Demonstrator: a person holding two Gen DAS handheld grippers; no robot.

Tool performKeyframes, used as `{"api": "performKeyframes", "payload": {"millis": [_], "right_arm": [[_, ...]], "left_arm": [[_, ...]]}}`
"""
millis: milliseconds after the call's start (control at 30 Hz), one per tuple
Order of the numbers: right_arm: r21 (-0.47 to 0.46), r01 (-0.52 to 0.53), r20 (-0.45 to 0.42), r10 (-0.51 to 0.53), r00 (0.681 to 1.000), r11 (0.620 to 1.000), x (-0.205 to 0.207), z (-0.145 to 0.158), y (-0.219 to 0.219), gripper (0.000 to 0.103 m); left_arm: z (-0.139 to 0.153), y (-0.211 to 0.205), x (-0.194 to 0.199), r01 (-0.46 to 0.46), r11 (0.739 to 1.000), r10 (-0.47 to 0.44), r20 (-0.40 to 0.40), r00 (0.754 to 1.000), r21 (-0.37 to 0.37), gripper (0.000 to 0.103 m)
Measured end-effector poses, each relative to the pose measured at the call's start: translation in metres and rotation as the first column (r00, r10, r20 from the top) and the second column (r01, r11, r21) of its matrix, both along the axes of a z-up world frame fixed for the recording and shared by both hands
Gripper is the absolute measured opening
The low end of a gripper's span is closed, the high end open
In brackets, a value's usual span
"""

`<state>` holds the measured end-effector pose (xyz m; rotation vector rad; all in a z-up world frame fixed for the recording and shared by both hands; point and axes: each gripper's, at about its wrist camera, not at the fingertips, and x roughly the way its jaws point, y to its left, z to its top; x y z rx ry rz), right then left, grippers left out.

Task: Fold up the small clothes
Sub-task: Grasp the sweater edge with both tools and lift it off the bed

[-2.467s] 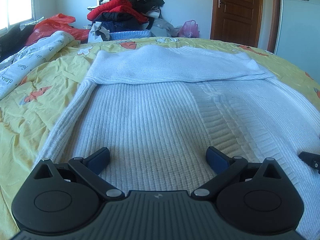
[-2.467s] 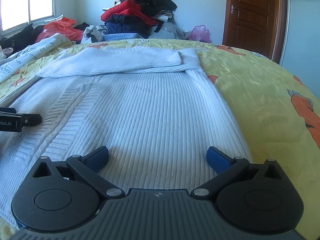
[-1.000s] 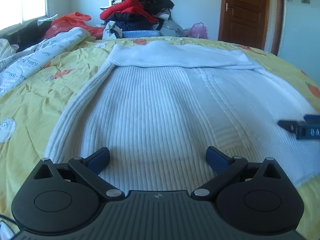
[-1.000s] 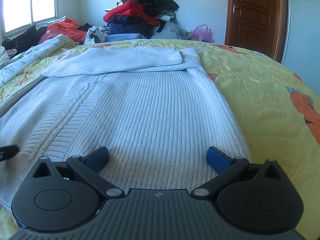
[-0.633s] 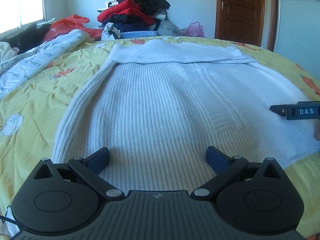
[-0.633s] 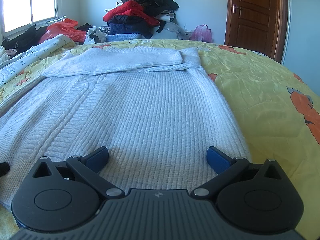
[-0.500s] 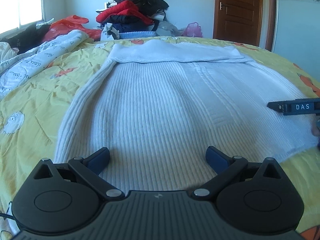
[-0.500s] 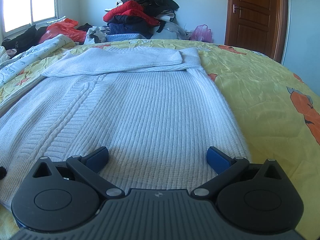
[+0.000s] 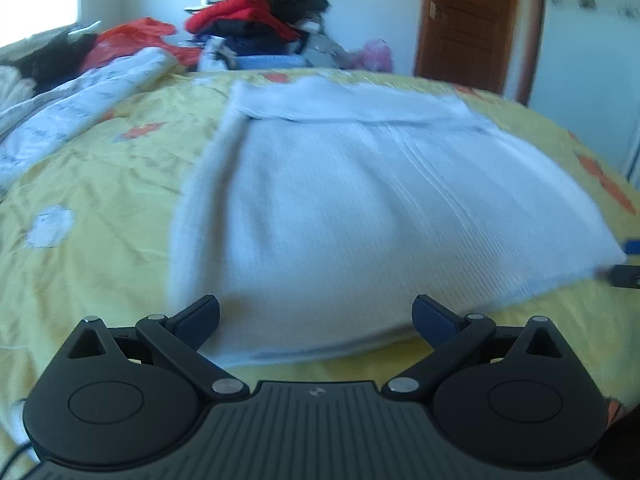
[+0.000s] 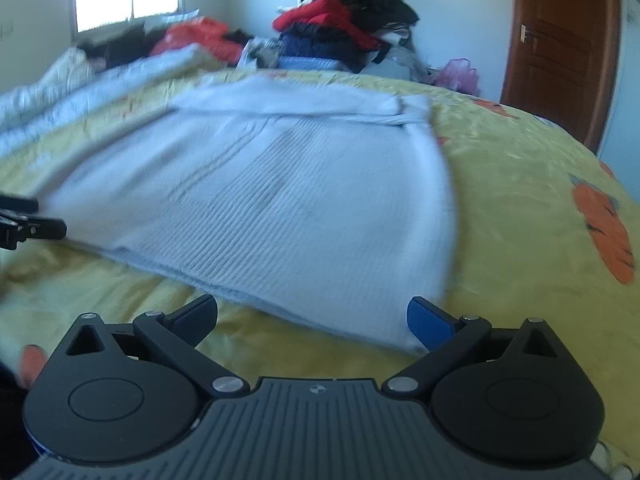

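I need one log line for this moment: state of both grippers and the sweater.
left gripper: open, at near hem | right gripper: open, at near hem corner | white knit sweater: flat on yellow bedsheet, far part folded over | grasped: nothing

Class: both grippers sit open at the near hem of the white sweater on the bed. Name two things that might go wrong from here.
1. The white sweater hem is thick and layered; the open left gripper may pinch only the top layer.
2. The right gripper sits near the hem's corner, so the yellow bedsheet might be caught along with it.
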<state>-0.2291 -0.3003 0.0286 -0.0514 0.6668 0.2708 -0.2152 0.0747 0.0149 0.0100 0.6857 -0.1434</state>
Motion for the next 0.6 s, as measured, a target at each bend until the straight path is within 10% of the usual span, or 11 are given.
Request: {"api": "performKeyframes", "payload": {"millis": [200,400,600], "right_arm": [[0.286,0.138,-0.111,-0.11,0.988,0.948,0.015,0.013,-0.071,0.092],[0.392,0.147,-0.197,-0.073,0.978,0.908,0.041,-0.008,-0.08,0.082],[0.489,0.073,-0.252,0.061,0.966,0.869,0.062,-0.009,-0.067,0.073]], "left_arm": [[-0.008,0.058,0.015,-0.202,0.975,0.197,-0.062,0.978,-0.092,0.103],[-0.01,0.066,0.005,-0.124,0.961,0.116,-0.049,0.992,-0.247,0.103],[-0.017,0.097,0.022,-0.062,0.768,-0.049,-0.155,0.987,-0.637,0.103]]}}
